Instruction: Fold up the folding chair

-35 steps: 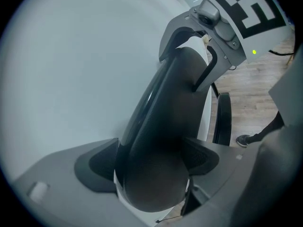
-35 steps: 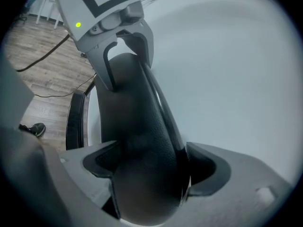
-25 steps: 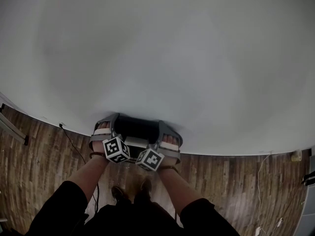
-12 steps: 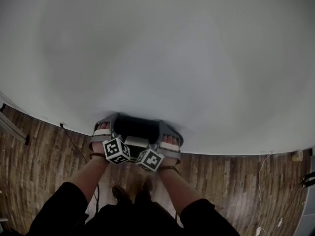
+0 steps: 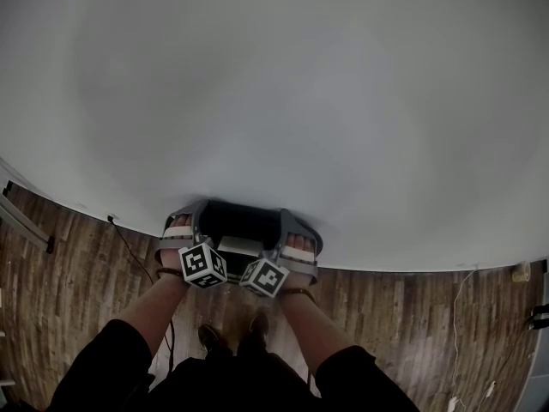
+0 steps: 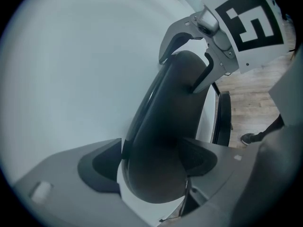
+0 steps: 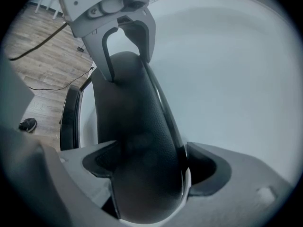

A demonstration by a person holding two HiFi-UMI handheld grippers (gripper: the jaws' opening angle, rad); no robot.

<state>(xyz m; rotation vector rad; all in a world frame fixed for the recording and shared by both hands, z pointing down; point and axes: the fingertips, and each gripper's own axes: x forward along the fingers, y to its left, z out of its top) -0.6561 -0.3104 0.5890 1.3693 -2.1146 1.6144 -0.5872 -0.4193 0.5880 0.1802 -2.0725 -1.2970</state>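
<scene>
We hold the folding chair (image 5: pixel 241 224) by its black padded top edge, which stands close against a white surface (image 5: pixel 283 101), above the wooden floor (image 5: pixel 77 269). The left gripper (image 6: pixel 151 162) has just been closing its fingers (image 6: pixel 102 167), and they now press on the padding. The right gripper (image 7: pixel 147 167) clamps the same edge just beside it.

Left tongs (image 5: pixel 184 215) and right tongs (image 5: pixel 298 227) around black chair back (image 5: pixel 240 221)
</scene>
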